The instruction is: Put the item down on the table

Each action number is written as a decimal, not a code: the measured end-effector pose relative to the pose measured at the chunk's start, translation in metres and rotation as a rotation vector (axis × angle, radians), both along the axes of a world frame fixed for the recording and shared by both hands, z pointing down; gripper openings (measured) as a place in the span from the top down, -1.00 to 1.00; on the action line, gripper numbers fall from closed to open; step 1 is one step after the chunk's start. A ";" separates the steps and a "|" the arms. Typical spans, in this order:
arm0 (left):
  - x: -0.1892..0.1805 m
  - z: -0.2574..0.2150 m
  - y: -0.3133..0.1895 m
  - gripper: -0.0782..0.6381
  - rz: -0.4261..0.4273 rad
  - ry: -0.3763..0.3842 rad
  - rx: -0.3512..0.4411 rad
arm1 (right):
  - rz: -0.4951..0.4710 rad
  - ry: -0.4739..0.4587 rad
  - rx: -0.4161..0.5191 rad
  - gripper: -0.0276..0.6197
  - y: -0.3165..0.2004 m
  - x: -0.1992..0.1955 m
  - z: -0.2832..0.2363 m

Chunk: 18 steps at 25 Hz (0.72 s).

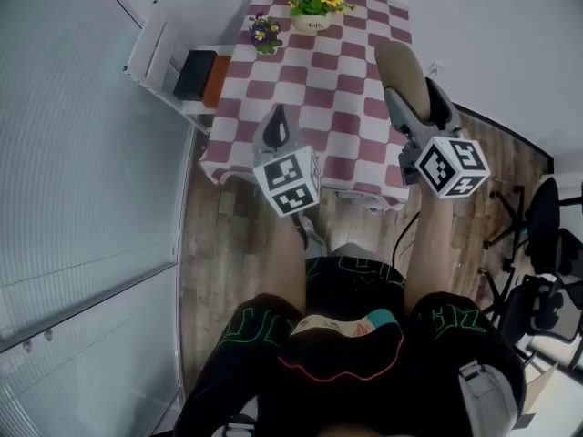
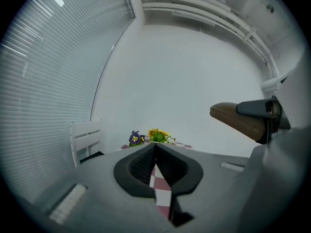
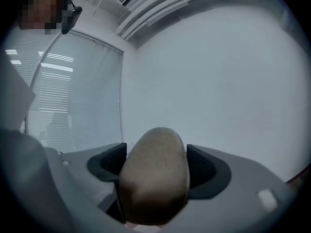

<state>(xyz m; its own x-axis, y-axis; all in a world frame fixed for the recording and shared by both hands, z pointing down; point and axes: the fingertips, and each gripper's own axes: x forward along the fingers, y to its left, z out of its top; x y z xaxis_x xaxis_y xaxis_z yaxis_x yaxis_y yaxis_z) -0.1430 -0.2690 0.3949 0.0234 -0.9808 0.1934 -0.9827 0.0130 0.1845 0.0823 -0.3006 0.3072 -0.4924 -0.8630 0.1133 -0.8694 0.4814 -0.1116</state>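
My right gripper is shut on a brown, potato-like oval item, which it holds above the right side of the red-and-white checkered table. In the right gripper view the item fills the gap between the dark pads, pointing up at the white wall. My left gripper hovers over the table's near edge, its jaws closed together and empty. The left gripper view also catches the item at the right.
A pot of yellow sunflowers and a small purple flower pot stand at the table's far end. A white chair with a dark cushion sits at the table's left. Black office chairs stand at right on the wooden floor.
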 end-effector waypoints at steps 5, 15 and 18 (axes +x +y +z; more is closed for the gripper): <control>-0.001 -0.003 -0.025 0.76 0.032 0.015 0.013 | 0.009 0.017 -0.005 -0.28 -0.021 -0.006 -0.002; -0.024 0.021 -0.048 0.76 -0.014 0.046 -0.035 | 0.008 0.056 -0.071 -0.28 -0.052 -0.008 0.029; -0.033 0.033 -0.055 0.76 -0.029 0.041 -0.061 | -0.015 0.057 -0.106 -0.28 -0.065 -0.020 0.048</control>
<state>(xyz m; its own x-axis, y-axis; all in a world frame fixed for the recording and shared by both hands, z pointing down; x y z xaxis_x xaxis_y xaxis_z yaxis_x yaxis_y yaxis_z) -0.1757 -0.3238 0.4278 0.0045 -0.9676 0.2525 -0.9735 0.0535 0.2225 0.0626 -0.3659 0.3550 -0.4950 -0.8374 0.2317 -0.8687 0.4822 -0.1130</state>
